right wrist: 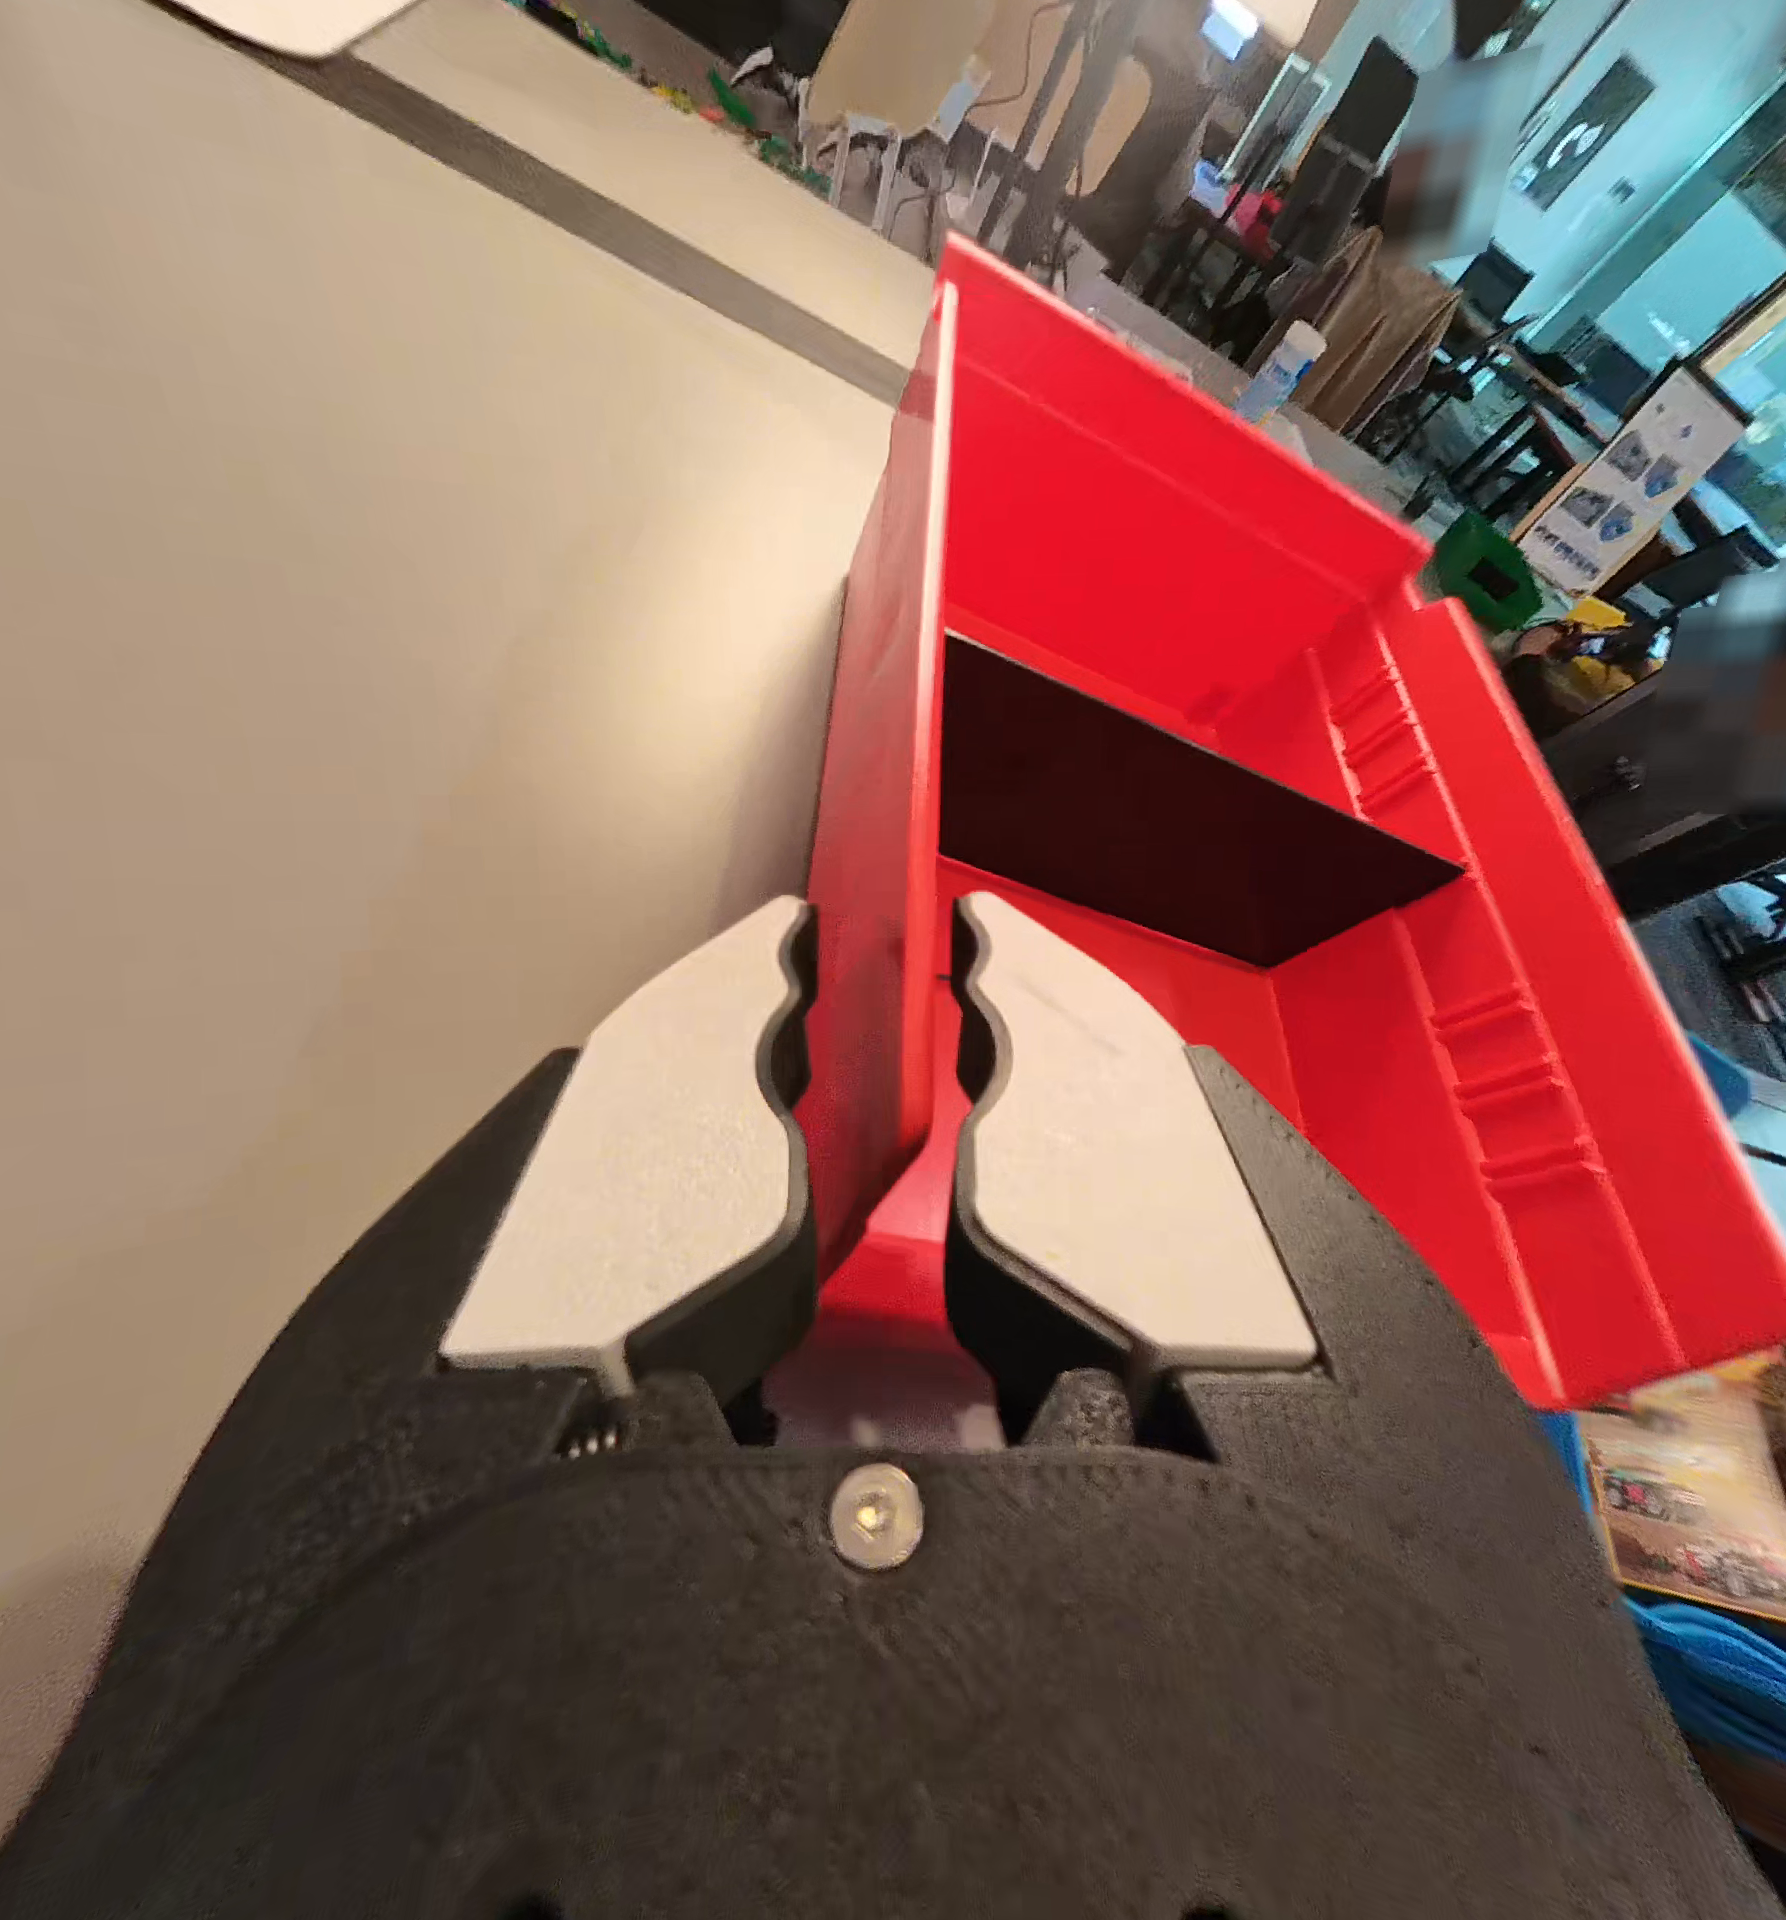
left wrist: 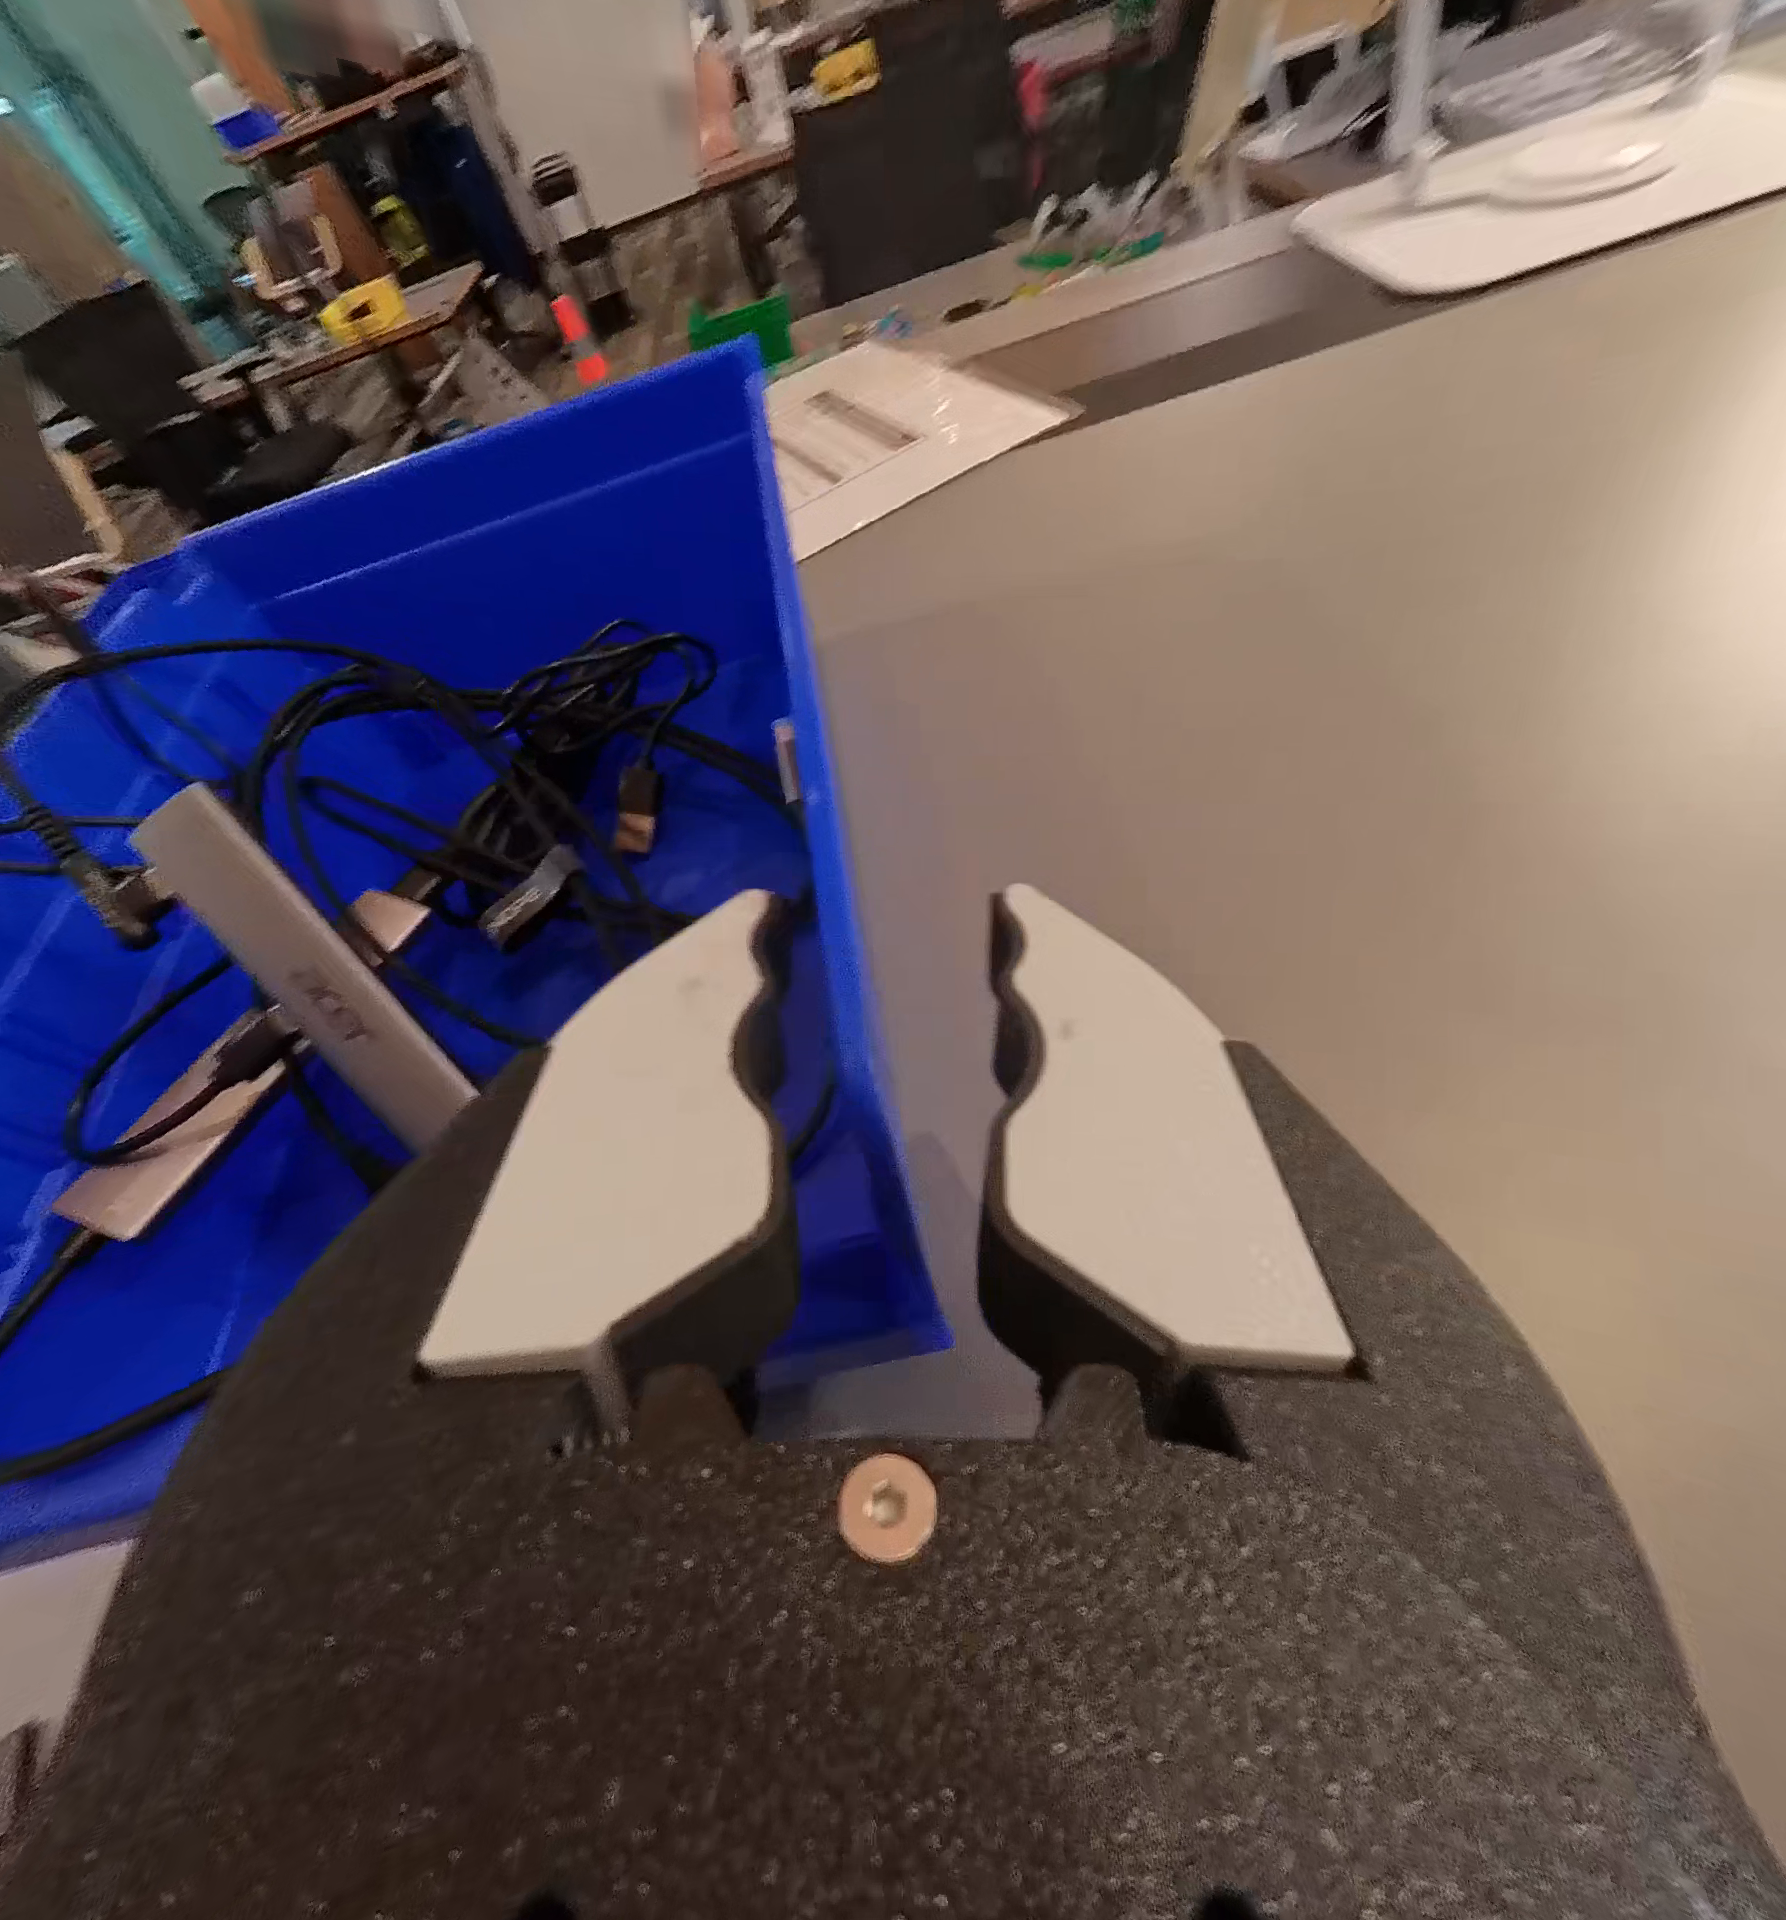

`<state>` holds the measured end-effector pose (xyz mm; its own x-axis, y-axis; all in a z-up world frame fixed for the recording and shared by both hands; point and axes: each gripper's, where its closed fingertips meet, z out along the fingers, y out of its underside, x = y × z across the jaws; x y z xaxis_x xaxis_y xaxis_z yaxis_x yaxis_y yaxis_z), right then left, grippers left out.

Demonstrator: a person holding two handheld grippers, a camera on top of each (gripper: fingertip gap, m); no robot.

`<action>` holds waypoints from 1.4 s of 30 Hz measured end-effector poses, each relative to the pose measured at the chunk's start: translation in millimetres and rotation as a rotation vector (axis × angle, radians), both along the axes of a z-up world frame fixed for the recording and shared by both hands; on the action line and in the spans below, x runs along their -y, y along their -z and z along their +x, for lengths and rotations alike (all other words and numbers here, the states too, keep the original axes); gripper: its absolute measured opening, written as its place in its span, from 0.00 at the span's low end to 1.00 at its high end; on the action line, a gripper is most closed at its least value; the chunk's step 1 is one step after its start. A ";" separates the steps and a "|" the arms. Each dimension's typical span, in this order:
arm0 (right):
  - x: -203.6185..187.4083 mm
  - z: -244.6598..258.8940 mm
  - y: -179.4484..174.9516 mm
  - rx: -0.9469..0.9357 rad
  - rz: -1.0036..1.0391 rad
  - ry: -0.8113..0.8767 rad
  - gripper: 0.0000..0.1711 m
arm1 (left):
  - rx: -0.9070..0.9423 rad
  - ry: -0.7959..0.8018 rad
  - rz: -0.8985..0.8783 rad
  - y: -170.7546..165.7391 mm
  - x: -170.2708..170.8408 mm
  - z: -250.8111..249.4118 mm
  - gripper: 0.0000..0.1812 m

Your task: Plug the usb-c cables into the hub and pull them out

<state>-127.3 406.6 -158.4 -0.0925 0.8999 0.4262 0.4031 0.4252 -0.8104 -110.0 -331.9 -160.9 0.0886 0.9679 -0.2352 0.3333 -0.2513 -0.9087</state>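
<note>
Astride the blue bin (left wrist: pixel 515 582) wall of cables (left wrist: pixel 515 790), left tool (left wrist: pixel 884 914) gapes; right tool (right wrist: pixel 884 920) clamps red bin (right wrist: pixel 1180 499) wall

the left gripper (left wrist: pixel 884 914) has a black body with a rough, speckled, grainy surface that widens toward the camera like a broad rounded shoulder. two fingers (left wrist: pixel 629 1132) sit on it, each topped by a flat pale grey plate with a curved outer edge and a wavy, scalloped inner edge; their sides and inner faces are black. a round metal screw (left wrist: pixel 887 1507) with a hex socket sits at the centre, just behind the finger roots. the right gripper (right wrist: pixel 884 920) is built the same way: grainy black body, pale grey finger (right wrist: pixel 1097 1174) plates with scalloped black inner edges, and a silvery hex screw (right wrist: pixel 874 1515) at the centre.
</note>
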 end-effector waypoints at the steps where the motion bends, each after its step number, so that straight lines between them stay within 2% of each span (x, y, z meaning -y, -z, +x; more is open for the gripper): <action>1: 3.3 7.8 -8.6 -0.014 0.014 0.006 0.16 | -0.009 0.035 0.026 -3.4 -5.9 2.7 0.26; 5: 33.8 36.3 -53.3 -0.111 0.047 -0.011 0.16 | -0.077 0.092 0.074 -28.4 -17.0 19.3 0.32; 8: 80.1 38.0 -61.8 -0.095 -0.036 -0.096 0.14 | -0.146 0.110 0.114 -49.2 -23.5 24.6 0.31; 10: 113.1 27.4 -47.3 -0.039 -0.110 -0.138 0.14 | -0.142 0.129 0.126 -53.2 -30.4 21.5 0.31; 15: 192.8 -6.8 17.5 0.145 -0.231 -0.220 0.14 | -0.080 0.152 0.104 -50.2 -43.0 7.6 0.31; 18: 227.6 -17.8 48.8 0.221 -0.276 -0.265 0.14 | -0.058 0.189 0.094 -55.6 -46.2 6.3 0.31; 19: 229.5 -19.3 57.3 0.274 -0.226 -0.253 0.15 | -0.048 0.206 0.090 -57.4 -46.1 7.4 0.31; 21: 235.5 -23.8 56.9 0.259 -0.182 -0.269 0.15 | -0.025 0.226 0.080 -60.3 -42.6 11.7 0.30; 31: 240.0 -24.7 73.3 0.389 -0.213 -0.280 0.16 | 0.085 0.194 0.053 -49.0 -6.5 31.3 0.30; 42: 240.6 -24.1 75.1 0.414 -0.252 -0.289 0.15 | 0.129 0.206 0.042 -47.7 -7.7 14.9 0.30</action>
<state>-151.4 166.0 -233.6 -0.4641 0.8824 0.0771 0.6049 0.3793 -0.7002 -95.1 -324.3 -113.2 0.3118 0.9350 -0.1688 0.3934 -0.2888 -0.8728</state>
